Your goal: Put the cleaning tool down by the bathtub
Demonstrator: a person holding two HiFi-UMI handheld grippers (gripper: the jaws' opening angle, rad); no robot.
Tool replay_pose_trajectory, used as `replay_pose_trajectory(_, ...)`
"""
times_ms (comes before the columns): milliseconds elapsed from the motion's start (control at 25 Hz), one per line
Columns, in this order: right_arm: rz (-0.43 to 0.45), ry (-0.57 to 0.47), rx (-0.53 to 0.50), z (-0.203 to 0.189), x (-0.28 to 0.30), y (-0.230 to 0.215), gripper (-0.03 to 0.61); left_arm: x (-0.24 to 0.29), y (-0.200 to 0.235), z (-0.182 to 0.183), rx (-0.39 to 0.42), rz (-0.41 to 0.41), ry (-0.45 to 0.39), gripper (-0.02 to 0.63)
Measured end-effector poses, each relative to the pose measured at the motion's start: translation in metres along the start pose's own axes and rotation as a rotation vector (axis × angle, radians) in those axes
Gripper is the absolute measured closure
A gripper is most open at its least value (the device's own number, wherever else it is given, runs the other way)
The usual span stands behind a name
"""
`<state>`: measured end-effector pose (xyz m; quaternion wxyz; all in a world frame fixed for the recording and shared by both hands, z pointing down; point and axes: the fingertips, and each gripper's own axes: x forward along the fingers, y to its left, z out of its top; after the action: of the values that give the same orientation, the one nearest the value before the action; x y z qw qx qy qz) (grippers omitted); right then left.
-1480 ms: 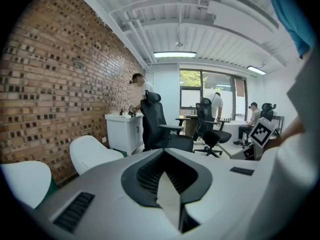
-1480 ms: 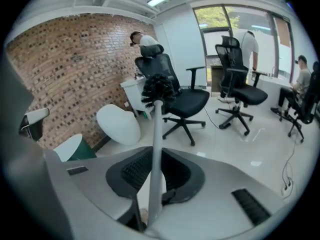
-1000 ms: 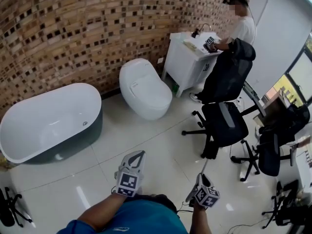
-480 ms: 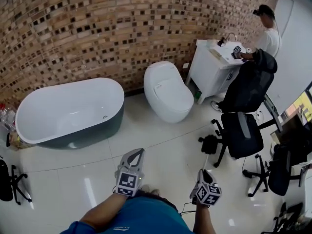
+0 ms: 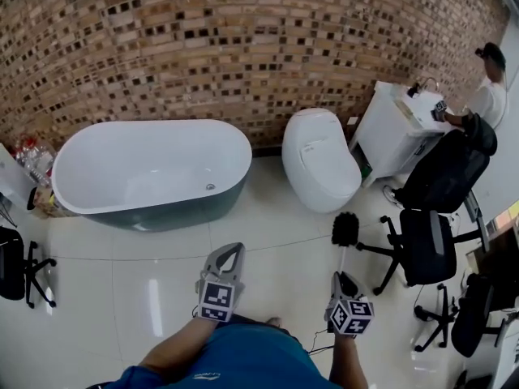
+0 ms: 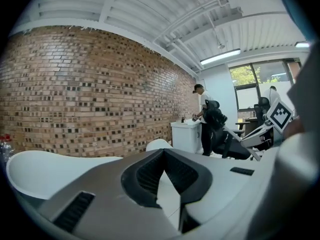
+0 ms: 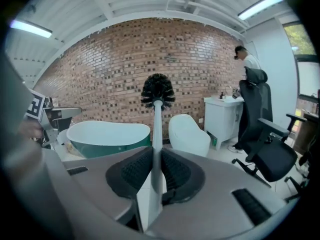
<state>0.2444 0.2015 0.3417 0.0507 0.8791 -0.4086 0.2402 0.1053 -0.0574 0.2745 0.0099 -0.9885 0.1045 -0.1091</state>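
The cleaning tool is a toilet brush with a black bristle head (image 5: 345, 228) (image 7: 157, 91) on a white handle (image 7: 156, 134). My right gripper (image 5: 341, 278) (image 7: 156, 151) is shut on that handle and holds the brush upright, head pointing away from me over the tiled floor. The white bathtub (image 5: 150, 173) (image 7: 107, 134) (image 6: 50, 166) with a dark green outside stands against the brick wall, well ahead and to the left of the brush. My left gripper (image 5: 229, 252) (image 6: 162, 151) hovers beside the right one, tips together with nothing between them.
A white toilet (image 5: 320, 168) stands right of the tub. Further right are a white vanity cabinet (image 5: 397, 128) with a person (image 5: 491, 87) at it, and black office chairs (image 5: 434, 217). Bottles (image 5: 28, 156) and another black chair (image 5: 12, 262) sit left of the tub.
The view has swung left: bathtub and toilet slid rightwards and closer to the middle. The brush head has come into sight above my right gripper. Both grippers keep their places low in the view.
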Motion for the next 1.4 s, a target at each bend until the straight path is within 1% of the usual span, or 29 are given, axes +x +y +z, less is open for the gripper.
replay_pose_trajectory(120, 0.078, -0.007, -0.084, 0.026, 0.037, 0.062, 0.503, -0.019, 0.069, 0.001, 0.0, 0.075, -0.016, 0.614)
replay_pose_trajectory(240, 0.175, -0.008, -0.178, 0.045, 0.077, 0.137, 0.503, -0.044, 0.145, -0.008, -0.024, 0.169, -0.016, 0.614)
replay_pose_trajectory(320, 0.245, -0.004, -0.235, 0.053, 0.102, 0.187, 0.503, -0.067, 0.188, -0.015, -0.037, 0.23, -0.017, 0.614)
replay_pose_trajectory(600, 0.519, 0.006, -0.414, 0.069, 0.17, 0.346, 0.502, -0.162, 0.302, -0.045, -0.087, 0.476, 0.002, 0.614)
replay_pose_trajectory(800, 0.732, 0.045, -0.573, 0.063, 0.203, 0.448, 0.502, -0.213, 0.356, -0.064, -0.139, 0.649, 0.008, 0.614)
replay_pose_trajectory(920, 0.858, 0.073, -0.699, 0.05, 0.226, 0.502, 0.502, -0.23, 0.383, -0.08, -0.167, 0.748, 0.019, 0.613)
replay_pose_trajectory(1000, 0.923, 0.102, -0.763, 0.042, 0.24, 0.531, 0.502, -0.236, 0.401, -0.09, -0.188, 0.799, 0.032, 0.614)
replay_pose_trajectory(1080, 0.978, 0.131, -0.82, 0.034, 0.252, 0.553, 0.502, -0.242, 0.415, -0.098, -0.206, 0.843, 0.043, 0.613)
replay_pose_trajectory(1200, 1.044, 0.159, -0.923, 0.02, 0.273, 0.585, 0.502, -0.249, 0.434, -0.108, -0.213, 0.899, 0.049, 0.614)
replay_pose_trajectory(1320, 1.063, 0.173, -1.031, 0.004, 0.296, 0.612, 0.502, -0.258, 0.451, -0.121, -0.229, 0.932, 0.042, 0.614)
replay_pose_trajectory(1400, 1.068, 0.17, -1.095, -0.015, 0.306, 0.628, 0.502, -0.266, 0.458, -0.141, -0.233, 0.935, 0.039, 0.613)
